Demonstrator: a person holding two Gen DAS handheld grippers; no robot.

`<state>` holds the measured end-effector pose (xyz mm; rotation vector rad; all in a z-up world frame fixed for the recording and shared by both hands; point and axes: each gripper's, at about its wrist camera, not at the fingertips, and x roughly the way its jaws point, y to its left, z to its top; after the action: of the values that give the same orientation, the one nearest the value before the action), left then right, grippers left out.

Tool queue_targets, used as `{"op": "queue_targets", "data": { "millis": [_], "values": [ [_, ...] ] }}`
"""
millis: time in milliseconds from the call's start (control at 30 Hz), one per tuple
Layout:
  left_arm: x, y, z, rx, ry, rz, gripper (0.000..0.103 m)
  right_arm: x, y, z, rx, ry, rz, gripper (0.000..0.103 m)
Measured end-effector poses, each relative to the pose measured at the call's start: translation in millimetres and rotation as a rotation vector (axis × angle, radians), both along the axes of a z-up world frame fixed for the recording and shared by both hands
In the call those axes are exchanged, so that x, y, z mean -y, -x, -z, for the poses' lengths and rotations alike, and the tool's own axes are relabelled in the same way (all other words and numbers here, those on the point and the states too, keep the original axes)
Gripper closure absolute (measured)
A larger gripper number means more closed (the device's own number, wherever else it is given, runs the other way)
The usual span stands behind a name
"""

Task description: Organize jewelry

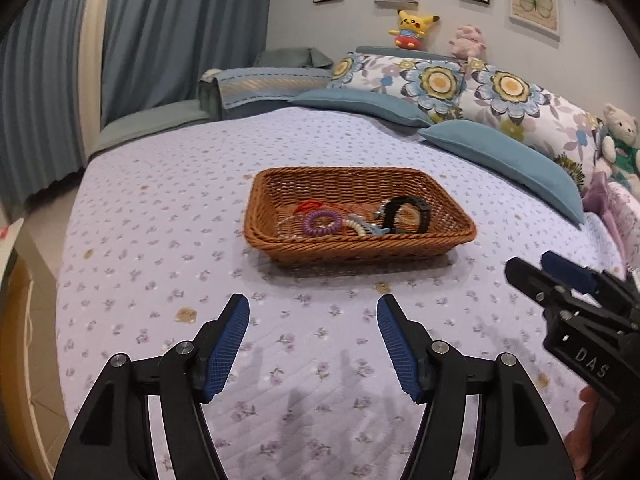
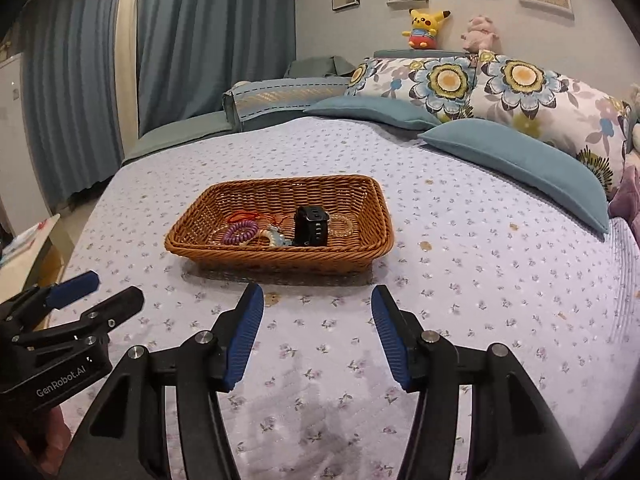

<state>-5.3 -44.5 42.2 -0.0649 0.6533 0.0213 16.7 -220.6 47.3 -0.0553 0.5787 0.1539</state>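
Pretty much done I think: the wicker basket (image 2: 280, 216) sits mid-frame on the bed (image 2: 460, 264), with the black watch (image 2: 311, 226), purple coil tie (image 2: 240, 232) and other bits inside. My left tongs (image 1: 313, 312) and right tongs (image 2: 317, 304) are both spread, empty, low in frame.

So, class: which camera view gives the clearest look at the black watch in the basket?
The right wrist view: the black watch stands nearer, its face and strap holes visible above the wicker basket rim. The left wrist view shows it side-on as a looped band, its face hidden.
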Motion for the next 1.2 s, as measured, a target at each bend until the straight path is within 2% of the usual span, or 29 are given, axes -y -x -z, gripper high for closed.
{"op": "queue_targets", "data": {
  "millis": [100,267,367,600,767,933,1200],
  "values": [
    [0.4,-1.4,9.2,0.005,-0.028,-0.019,0.035,-0.7,-4.4,7.0,-0.007,0.021,0.01,0.045],
    [-0.1,-9.9,19.9,-0.024,-0.017,-0.036,0.035,0.5,-10.0,14.5,-0.036,0.01,0.006,0.045],
    [1.3,-10.1,21.7,-0.015,-0.044,-0.052,0.035,0.8,-11.7,16.1,-0.036,0.026,0.017,0.044],
    [3.2,-8.3,21.0,-0.005,-0.049,-0.045,0.035,3.4,-10.3,14.9,-0.024,0.014,0.02,0.044],
    [1.7,-2.2,15.2,0.035,-0.039,-0.044,0.035,1.8,-7.1,11.7,-0.003,0.016,0.02,0.044],
    [3.0,2.0,10.3,0.072,-0.065,-0.057,0.035,0.2,-6.3,11.6,0.0,0.019,0.021,0.044],
    [2.4,2.4,10.8,0.071,-0.071,-0.048,0.035,1.1,-5.9,13.2,-0.005,0.017,0.021,0.044]
  ]
}}
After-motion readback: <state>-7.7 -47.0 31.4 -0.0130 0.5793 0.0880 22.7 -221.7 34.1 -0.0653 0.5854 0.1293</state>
